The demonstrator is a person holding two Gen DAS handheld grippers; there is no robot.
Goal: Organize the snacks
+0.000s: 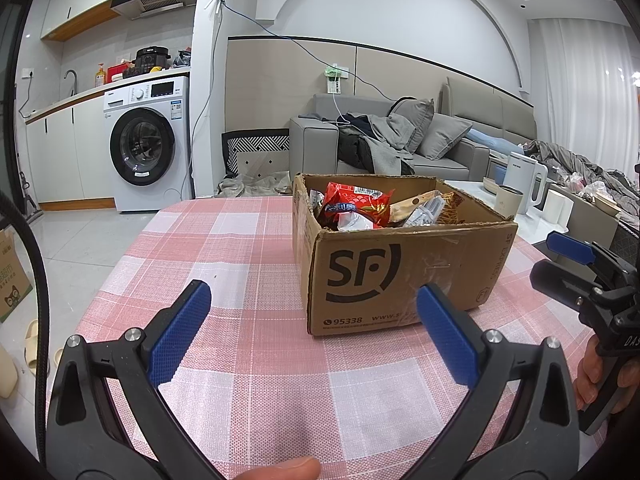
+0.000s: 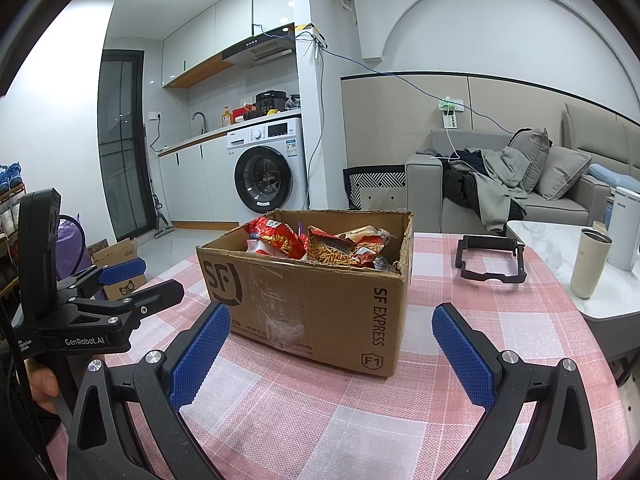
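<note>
Left wrist view takes the cardboard box (image 1: 400,276) as its landmark: it stands open on a table (image 1: 224,264) covered in a pink-and-white checked cloth, printed with a large black SF logo on the near face. Inside the box lie the snacks (image 1: 358,204), a red packet on top and paler wrappers beside it. The left gripper (image 1: 312,332) hovers just in front of the box, its blue-padded tongs spread wide with nothing between them. To the right of the box the right gripper (image 1: 576,256) is seen from the side.

From the right wrist view, the right gripper (image 2: 330,344) also sits in front of the box (image 2: 316,292), tongs spread wide and holding nothing; the snacks (image 2: 320,246) fill the box, including a bag of thin orange sticks. The left gripper (image 2: 132,280) shows to the left of the box. A black frame (image 2: 492,260) lies on the cloth to the right of the box, and further right a cream tumbler (image 2: 590,264) stands on a white marble side table (image 2: 560,240).

Behind the box to the left a white washing machine (image 2: 266,168) sits under a kitchen counter; behind it to the right a grey sofa (image 2: 560,196) carries cushions and heaped clothes.
</note>
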